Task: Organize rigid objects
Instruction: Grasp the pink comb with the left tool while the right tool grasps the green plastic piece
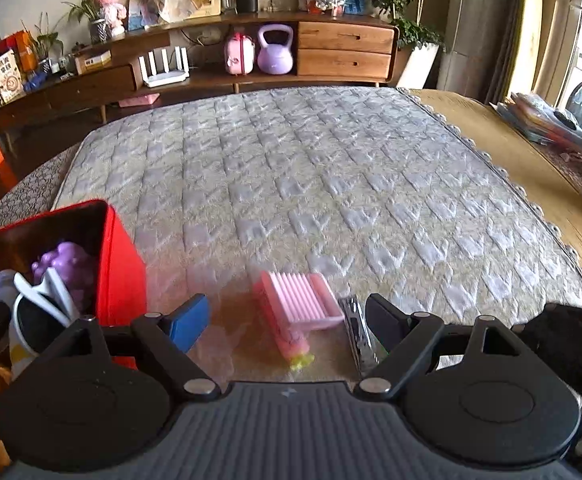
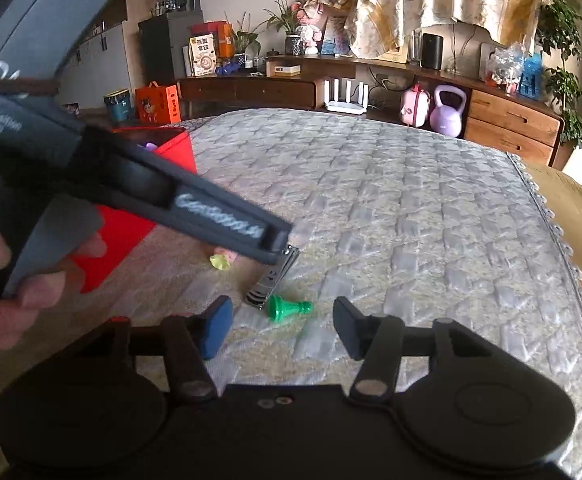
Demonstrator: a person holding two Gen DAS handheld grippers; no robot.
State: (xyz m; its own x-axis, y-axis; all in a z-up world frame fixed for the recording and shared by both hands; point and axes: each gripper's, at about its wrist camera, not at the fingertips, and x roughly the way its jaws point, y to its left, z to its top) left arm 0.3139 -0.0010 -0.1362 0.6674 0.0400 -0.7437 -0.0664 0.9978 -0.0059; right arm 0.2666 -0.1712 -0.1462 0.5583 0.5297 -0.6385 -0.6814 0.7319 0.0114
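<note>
Quilted bed under me: left claw (image 1: 287, 320) wide around pink comb (image 1: 301, 300); right claw (image 2: 283, 326) half-open, empty, near green pawn (image 2: 287, 307). I'd centre before squeezing.

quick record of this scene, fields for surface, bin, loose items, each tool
surface: quilted mattress
bin: red box, open top, purple toy inside
loose items: pink comb-like toy, metal nail clipper, green pawn
left tool: open, pink toy between its fingers, not gripped
right tool: open, green pawn just ahead, nothing held
</note>
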